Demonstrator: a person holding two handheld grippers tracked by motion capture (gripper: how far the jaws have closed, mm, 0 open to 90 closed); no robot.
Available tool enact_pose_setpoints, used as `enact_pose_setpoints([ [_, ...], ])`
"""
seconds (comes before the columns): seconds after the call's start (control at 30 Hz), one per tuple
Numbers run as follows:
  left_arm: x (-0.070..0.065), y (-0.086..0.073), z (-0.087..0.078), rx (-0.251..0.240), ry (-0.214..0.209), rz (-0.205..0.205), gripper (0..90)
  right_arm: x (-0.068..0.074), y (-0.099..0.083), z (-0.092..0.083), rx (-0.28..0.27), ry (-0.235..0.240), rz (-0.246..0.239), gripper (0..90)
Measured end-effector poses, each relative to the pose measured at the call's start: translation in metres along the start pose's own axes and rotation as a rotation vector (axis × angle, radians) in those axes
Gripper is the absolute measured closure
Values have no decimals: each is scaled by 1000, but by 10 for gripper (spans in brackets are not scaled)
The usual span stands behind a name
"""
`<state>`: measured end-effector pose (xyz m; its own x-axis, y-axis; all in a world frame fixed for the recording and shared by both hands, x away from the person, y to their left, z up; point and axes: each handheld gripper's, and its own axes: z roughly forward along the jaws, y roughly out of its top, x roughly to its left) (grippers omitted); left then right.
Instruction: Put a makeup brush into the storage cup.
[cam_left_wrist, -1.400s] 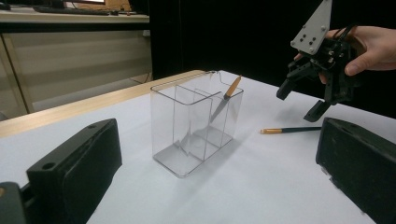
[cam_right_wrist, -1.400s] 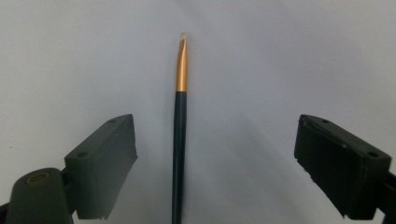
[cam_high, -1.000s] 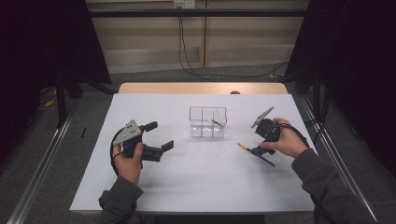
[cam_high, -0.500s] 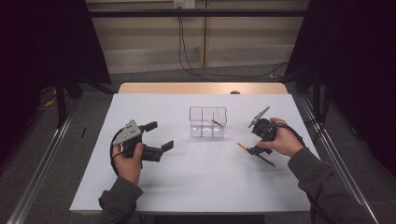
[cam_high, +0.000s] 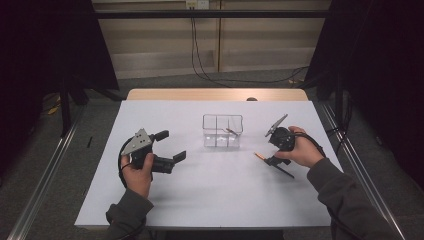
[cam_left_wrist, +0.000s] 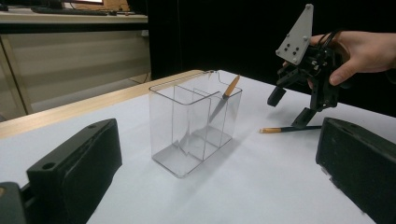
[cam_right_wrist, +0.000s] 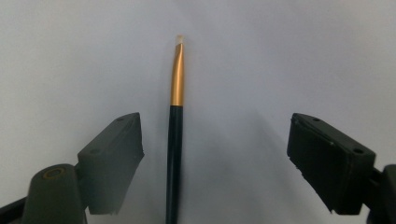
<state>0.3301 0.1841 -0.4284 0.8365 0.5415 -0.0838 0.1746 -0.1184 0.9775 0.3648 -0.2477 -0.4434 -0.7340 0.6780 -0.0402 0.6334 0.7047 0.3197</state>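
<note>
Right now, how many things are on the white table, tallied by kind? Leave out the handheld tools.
Thin brushes with a gold ferrule: 2, one lying on the table, one leaning inside the container
Clear divided container: 1
Total: 3

brush (cam_right_wrist: 175, 135): black handle, gold ferrule | table (cam_high: 210, 200): white | box (cam_high: 222, 131): clear

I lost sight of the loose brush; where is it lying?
The brush lies flat on the white table, right of the clear box, between the right claw's open jaws, nearer one.
</note>
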Motion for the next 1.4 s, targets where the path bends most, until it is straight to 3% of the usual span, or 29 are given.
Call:
enact_pose_setpoints([
  [0.7,0,-2,2,8,-3,-5,0,0,2,6,4,14,-16,366],
  [1.4,2,-3,2,16,3,0,1,2,6,10,-10,14,-31,452],
])
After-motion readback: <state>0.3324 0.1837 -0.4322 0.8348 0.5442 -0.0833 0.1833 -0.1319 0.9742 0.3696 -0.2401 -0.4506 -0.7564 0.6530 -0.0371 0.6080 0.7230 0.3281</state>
